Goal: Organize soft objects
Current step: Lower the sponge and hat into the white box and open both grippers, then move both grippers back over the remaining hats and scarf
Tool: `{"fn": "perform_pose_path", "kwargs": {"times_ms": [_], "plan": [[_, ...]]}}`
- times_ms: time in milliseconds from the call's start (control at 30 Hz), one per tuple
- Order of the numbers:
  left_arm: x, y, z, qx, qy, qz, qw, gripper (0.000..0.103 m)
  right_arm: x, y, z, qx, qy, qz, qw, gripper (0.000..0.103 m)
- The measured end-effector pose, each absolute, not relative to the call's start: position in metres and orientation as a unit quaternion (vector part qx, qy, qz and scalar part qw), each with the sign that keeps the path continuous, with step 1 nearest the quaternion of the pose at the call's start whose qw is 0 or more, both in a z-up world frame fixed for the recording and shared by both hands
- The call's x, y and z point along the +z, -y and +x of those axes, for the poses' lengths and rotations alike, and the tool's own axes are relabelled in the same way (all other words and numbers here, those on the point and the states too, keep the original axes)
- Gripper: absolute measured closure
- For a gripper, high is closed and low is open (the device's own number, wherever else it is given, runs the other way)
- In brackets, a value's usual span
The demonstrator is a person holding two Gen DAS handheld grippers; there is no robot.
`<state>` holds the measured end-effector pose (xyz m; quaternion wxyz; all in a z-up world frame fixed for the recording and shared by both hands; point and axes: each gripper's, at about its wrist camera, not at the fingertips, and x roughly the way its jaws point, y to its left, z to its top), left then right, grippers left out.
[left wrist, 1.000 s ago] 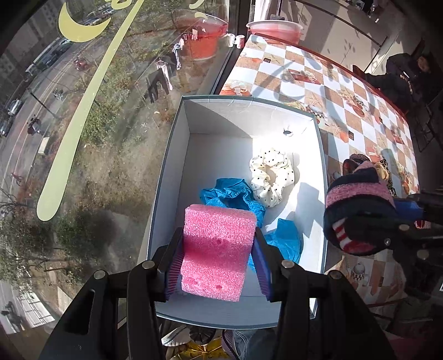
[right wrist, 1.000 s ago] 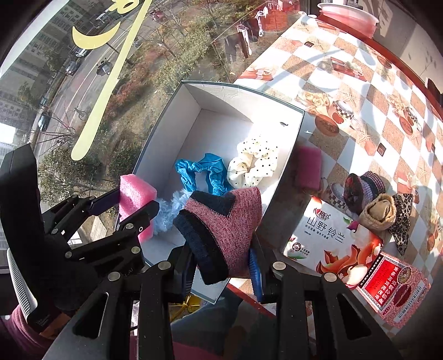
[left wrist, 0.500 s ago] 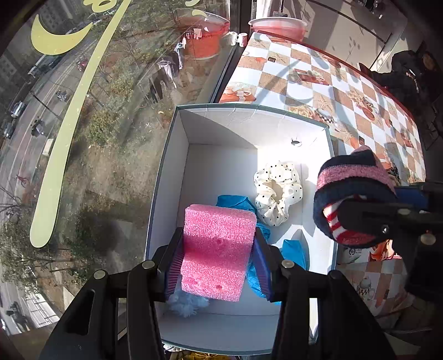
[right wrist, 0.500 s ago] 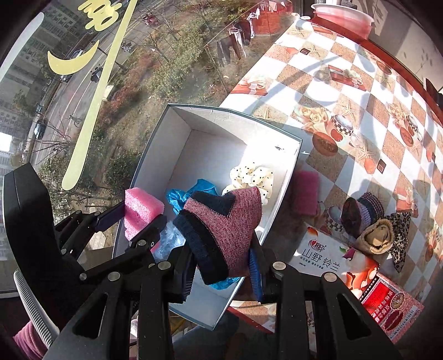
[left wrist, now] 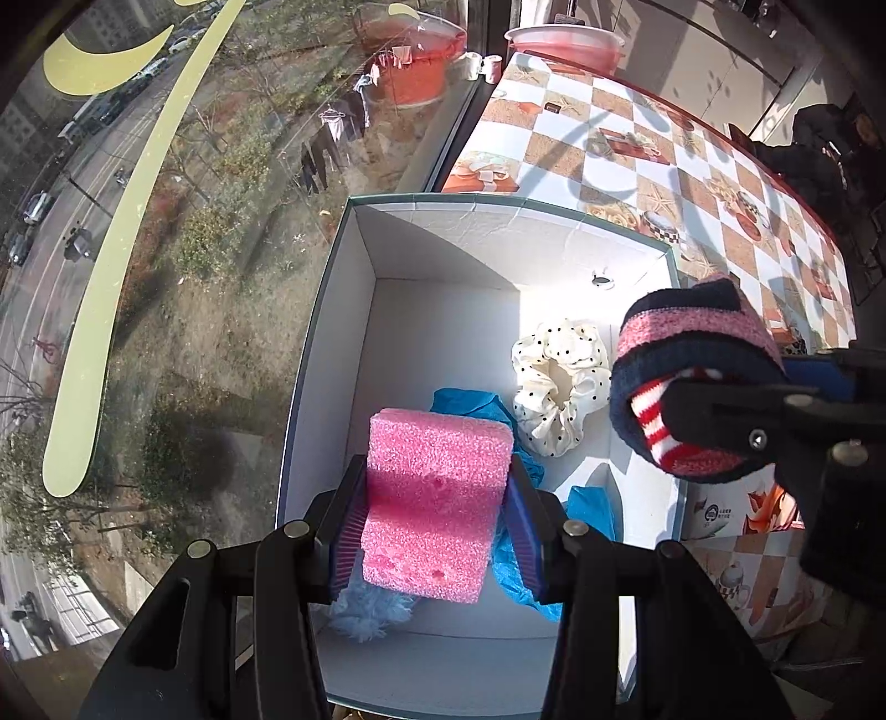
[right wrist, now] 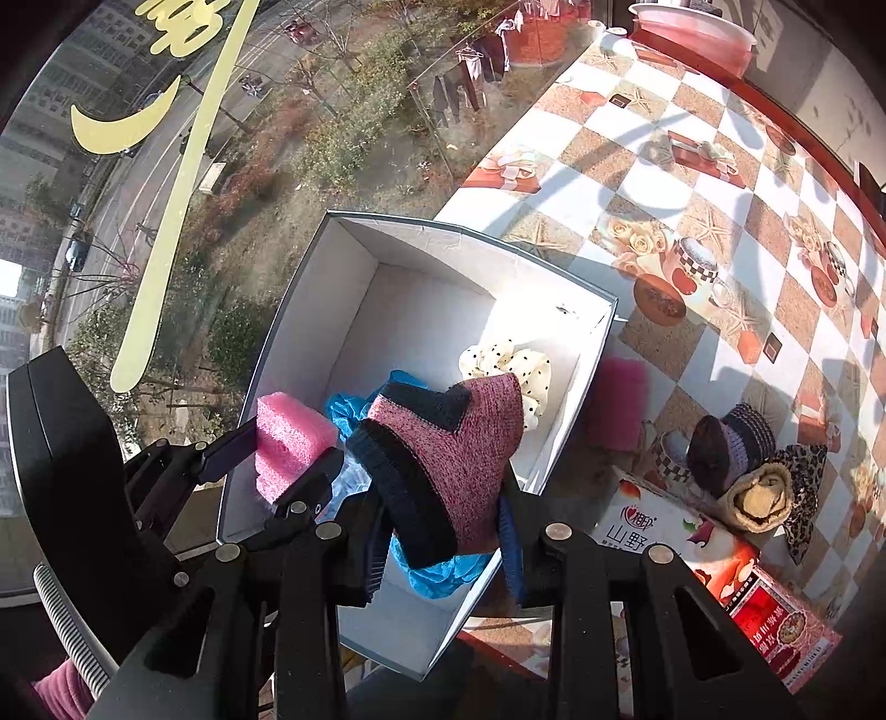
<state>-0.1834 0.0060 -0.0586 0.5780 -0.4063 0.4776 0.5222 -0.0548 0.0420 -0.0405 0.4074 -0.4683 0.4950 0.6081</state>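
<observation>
My left gripper is shut on a pink sponge and holds it above the near end of the open white box. My right gripper is shut on a rolled pink and navy sock, held over the box's right side; it also shows in the left wrist view. In the box lie a cream polka-dot scrunchie, blue cloth and a pale blue fluffy piece.
On the checkered table right of the box lie a second pink sponge, a dark rolled sock, a tan roll on leopard cloth and printed cartons. A window borders the box on the left. A pink basin stands far back.
Both grippers have moved forward and up over the box with their loads. The sock has shifted from beside the box's right wall to above its right side.
</observation>
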Motion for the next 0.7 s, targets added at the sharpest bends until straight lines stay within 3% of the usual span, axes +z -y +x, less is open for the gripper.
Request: {"fn": "perform_pose_path", "kwargs": {"times_ms": [333, 400, 433, 467, 500, 567, 600, 700], "plan": [[-0.063, -0.008, -0.183, 0.519, -0.480, -0.402, 0.581, 0.052, -0.044, -0.048, -0.057, 0.611, -0.496, -0.468, 0.402, 0.069], [-0.065, -0.008, -0.183, 0.517, -0.481, -0.405, 0.580, 0.046, -0.045, -0.049, -0.057, 0.613, -0.497, -0.467, 0.399, 0.069], [-0.065, -0.007, -0.184, 0.516, -0.482, -0.408, 0.579, 0.040, -0.045, -0.050, -0.056, 0.614, -0.499, -0.465, 0.397, 0.064], [-0.066, -0.007, -0.184, 0.515, -0.480, -0.411, 0.578, 0.028, -0.045, -0.050, -0.056, 0.614, -0.500, -0.464, 0.397, 0.057], [-0.066, -0.006, -0.186, 0.516, -0.473, -0.416, 0.580, 0.020, -0.044, -0.051, -0.054, 0.615, -0.500, -0.461, 0.399, 0.043], [-0.063, -0.005, -0.188, 0.518, -0.457, -0.422, 0.587, 0.016, -0.043, -0.052, -0.050, 0.613, -0.502, -0.457, 0.405, 0.032], [-0.061, -0.005, -0.189, 0.519, -0.451, -0.423, 0.590, 0.009, -0.042, -0.053, -0.047, 0.610, -0.505, -0.454, 0.408, 0.023], [-0.055, -0.007, -0.188, 0.521, -0.435, -0.426, 0.599, 0.000, -0.037, -0.055, -0.033, 0.602, -0.515, -0.445, 0.417, 0.021]]}}
